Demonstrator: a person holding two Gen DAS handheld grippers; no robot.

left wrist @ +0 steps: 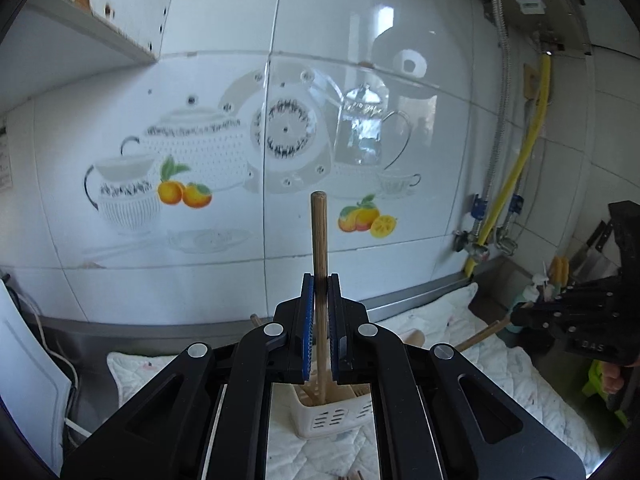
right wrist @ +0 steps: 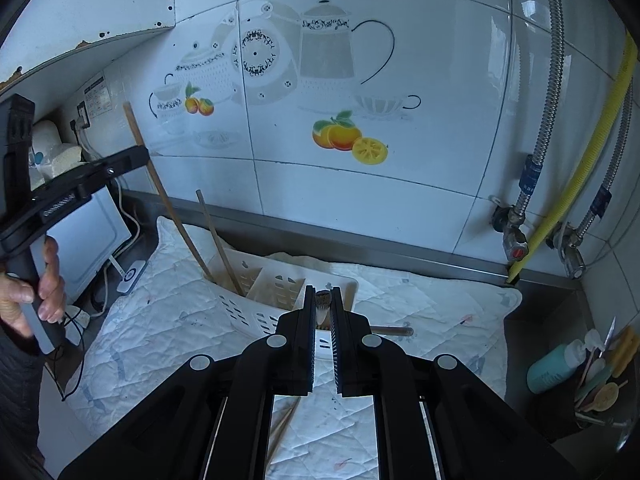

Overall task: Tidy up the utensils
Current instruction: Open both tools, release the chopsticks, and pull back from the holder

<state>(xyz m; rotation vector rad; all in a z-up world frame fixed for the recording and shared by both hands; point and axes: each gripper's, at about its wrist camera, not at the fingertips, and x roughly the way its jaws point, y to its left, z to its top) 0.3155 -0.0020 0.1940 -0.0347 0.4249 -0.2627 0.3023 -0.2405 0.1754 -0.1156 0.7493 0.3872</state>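
The left hand-held gripper (left wrist: 320, 280) clamps a round wooden utensil handle (left wrist: 319, 236) upright – aligned to drop into the white slotted plastic caddy (left wrist: 332, 420) – while the right hand-held gripper (right wrist: 322, 300) pinches a brown wooden stick end (right wrist: 322, 299).

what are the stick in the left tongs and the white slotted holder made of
The stick looks like unfinished wood or bamboo: matte tan-brown, fine lengthwise grain, round cut end. The white slotted holder appears to be moulded plastic: smooth, slightly glossy, off-white walls with evenly punched slots. Neither can be confirmed by look alone.
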